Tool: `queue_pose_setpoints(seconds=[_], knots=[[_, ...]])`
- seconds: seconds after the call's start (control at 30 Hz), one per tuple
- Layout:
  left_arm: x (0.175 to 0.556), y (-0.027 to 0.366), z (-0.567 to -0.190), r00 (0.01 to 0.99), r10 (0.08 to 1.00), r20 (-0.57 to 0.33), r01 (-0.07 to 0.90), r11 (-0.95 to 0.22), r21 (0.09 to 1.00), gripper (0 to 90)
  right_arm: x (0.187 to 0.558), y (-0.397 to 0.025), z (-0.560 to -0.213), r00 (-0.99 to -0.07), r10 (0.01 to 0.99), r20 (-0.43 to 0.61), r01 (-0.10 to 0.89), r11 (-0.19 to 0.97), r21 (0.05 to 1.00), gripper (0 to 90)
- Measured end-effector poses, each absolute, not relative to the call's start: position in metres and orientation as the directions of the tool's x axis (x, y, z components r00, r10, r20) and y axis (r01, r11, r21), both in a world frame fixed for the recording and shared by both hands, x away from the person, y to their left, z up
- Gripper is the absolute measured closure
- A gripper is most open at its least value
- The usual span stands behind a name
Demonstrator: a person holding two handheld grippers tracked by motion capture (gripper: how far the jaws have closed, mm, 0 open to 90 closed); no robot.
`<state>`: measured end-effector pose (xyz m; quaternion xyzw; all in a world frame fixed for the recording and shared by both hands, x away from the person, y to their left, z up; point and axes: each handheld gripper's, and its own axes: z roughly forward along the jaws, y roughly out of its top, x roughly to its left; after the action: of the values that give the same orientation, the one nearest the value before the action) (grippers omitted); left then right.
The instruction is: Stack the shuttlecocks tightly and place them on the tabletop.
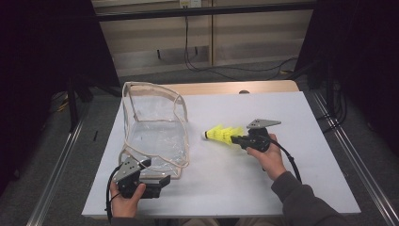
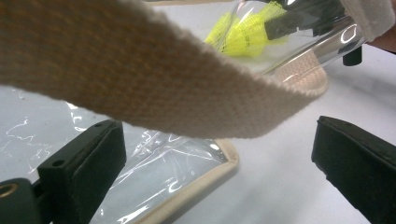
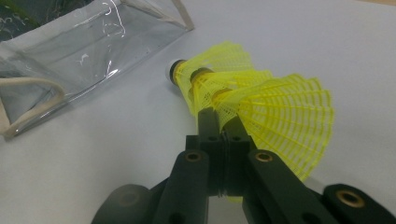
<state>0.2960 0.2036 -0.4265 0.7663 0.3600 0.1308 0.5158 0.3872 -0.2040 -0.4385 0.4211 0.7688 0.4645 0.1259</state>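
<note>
Between the grippers, clear bag (image 1: 155, 136), open-mouthed.

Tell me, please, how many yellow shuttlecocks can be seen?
3, nested in one stack, clamped in the right tongs over the table, beside the clear bag. More may be hidden inside.

A white table top (image 1: 282, 113) in the middle, a strip of bare wood (image 1: 226, 87) at its far edge. Grey floor (image 1: 94, 122) around it, metal rails (image 1: 56, 165) along both sides, black cables (image 1: 207, 66) trailing over the floor behind. Beyond, a pale panelled wall (image 1: 254, 37) with a dark bar (image 1: 207, 11) across its top, black curtains (image 1: 42, 52) left and right, dim light with the brightest patch on the table.
</note>
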Motion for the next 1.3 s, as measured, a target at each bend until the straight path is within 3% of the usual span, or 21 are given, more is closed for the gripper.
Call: queue_pose_setpoints(seconds=[0.3,0.9,1.0,1.1,1.3], knots=[[0.296,0.204,-0.426,0.706,0.687,-0.171,0.417,-0.209,0.885,2.9,0.387,-0.201,-0.442,-0.622,0.761,0.185,0.538,0.244,0.806,88.9],[0.296,0.204,-0.426,0.706,0.687,-0.169,0.417,-0.211,0.884,2.9,0.381,-0.206,-0.444,-0.614,0.771,0.17,0.571,0.285,0.77,78.5],[0.296,0.204,-0.426,0.706,0.688,-0.169,0.417,-0.211,0.884,2.9,0.379,-0.209,-0.444,-0.617,0.77,0.164,0.566,0.289,0.772,79.7],[0.296,0.203,-0.426,0.705,0.689,-0.168,0.418,-0.212,0.883,2.9,0.377,-0.211,-0.443,-0.619,0.769,0.156,0.559,0.293,0.776,89.0],[0.296,0.203,-0.426,0.705,0.689,-0.169,0.418,-0.211,0.884,2.9,0.377,-0.209,-0.441,-0.632,0.76,0.149,0.537,0.291,0.792,90.0]])
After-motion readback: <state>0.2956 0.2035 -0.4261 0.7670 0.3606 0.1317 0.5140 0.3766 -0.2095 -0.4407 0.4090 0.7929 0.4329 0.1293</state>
